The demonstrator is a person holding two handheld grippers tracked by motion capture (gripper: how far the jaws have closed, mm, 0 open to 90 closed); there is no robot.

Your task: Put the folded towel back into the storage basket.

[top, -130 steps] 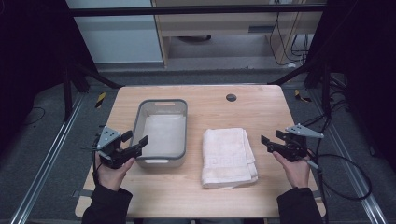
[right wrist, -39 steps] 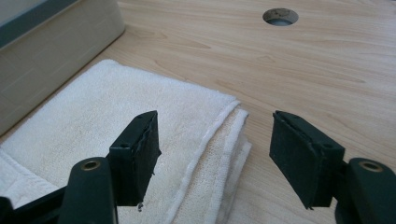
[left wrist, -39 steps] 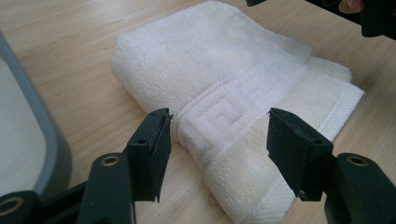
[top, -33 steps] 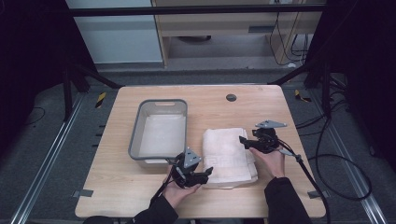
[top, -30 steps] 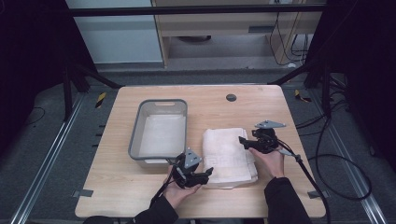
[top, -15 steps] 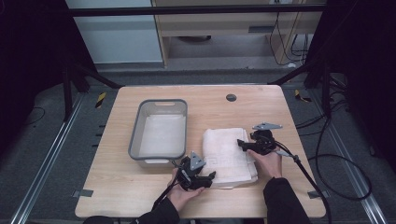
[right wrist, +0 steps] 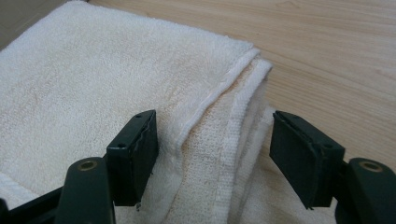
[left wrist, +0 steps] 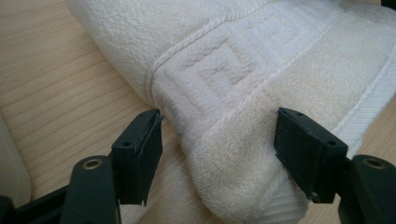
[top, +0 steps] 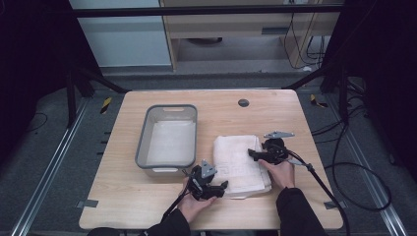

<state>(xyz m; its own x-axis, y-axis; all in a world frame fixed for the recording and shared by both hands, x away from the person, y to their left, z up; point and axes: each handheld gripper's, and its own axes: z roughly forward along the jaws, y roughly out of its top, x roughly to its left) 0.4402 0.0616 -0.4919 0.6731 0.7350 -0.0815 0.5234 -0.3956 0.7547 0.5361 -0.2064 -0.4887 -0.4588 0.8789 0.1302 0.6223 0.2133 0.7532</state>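
Observation:
A folded white towel (top: 238,162) lies on the wooden table (top: 275,110), right of a grey tub (top: 167,136). My left gripper (top: 222,187) is open at the towel's near left corner; in the left gripper view that corner (left wrist: 243,121) bulges between the two jaws. My right gripper (top: 252,154) is open at the towel's right edge. In the right gripper view the layered edge (right wrist: 224,135) runs between the jaws. Nothing is clamped.
The grey tub holds a pale lining and nothing else that I can see. A small dark disc (top: 243,103) sits near the table's far edge. Cables (top: 319,179) trail from the right gripper off the table's right side. Bare wood (top: 123,196) lies at the near left.
Both grippers came in from the table's sides to the towel. Over the last second the left one slid right to the near corner, and the right one edged slightly left onto the towel's edge.

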